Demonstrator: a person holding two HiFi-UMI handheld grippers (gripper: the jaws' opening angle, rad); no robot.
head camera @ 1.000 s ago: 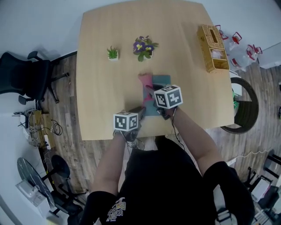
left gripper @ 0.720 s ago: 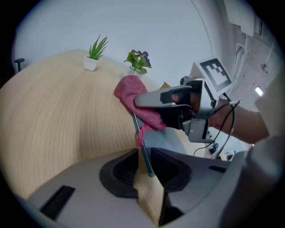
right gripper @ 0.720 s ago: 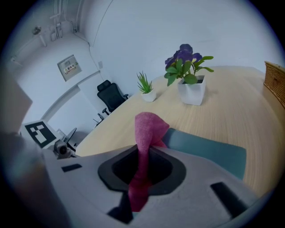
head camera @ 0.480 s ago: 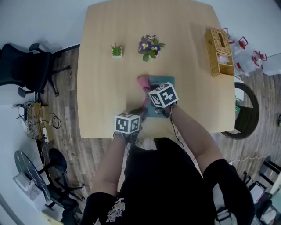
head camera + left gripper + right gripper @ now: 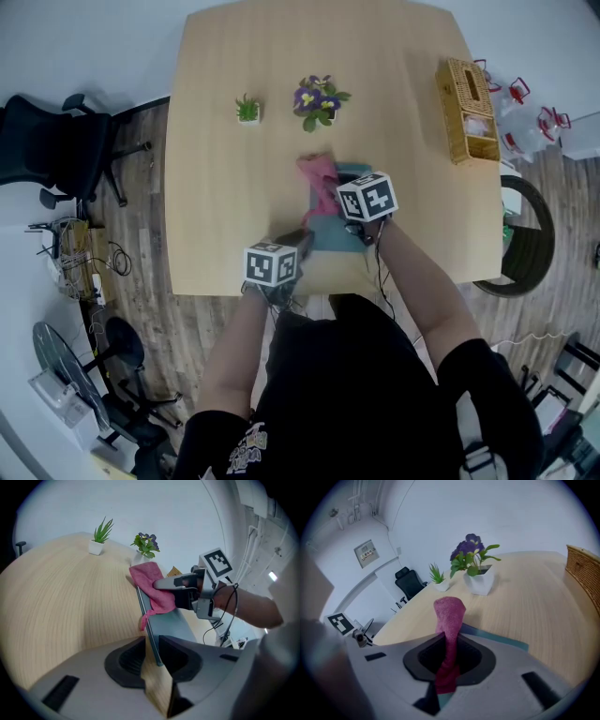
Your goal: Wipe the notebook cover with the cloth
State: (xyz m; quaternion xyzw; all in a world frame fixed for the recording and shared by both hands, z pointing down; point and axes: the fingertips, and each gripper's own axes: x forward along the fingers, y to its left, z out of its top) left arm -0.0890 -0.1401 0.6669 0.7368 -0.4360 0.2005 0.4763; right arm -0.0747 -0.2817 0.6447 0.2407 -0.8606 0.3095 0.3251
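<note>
A teal notebook (image 5: 330, 232) lies on the wooden table (image 5: 220, 197) near its front edge. My left gripper (image 5: 292, 241) is shut on the notebook's near left edge; in the left gripper view that thin edge (image 5: 149, 630) runs between the jaws of the left gripper (image 5: 151, 651). My right gripper (image 5: 343, 202) is shut on a pink cloth (image 5: 317, 176) that rests on the notebook's far left part. In the right gripper view the cloth (image 5: 449, 620) rises from between the jaws of the right gripper (image 5: 447, 667), over the teal cover (image 5: 499, 638).
A purple flower pot (image 5: 319, 100) and a small green plant (image 5: 247, 110) stand behind the notebook. A wicker basket (image 5: 467, 108) sits at the table's right edge. An office chair (image 5: 56, 150) is on the floor at the left.
My right gripper has shifted a little to the right with the cloth over the notebook. The left gripper holds the same spot.
</note>
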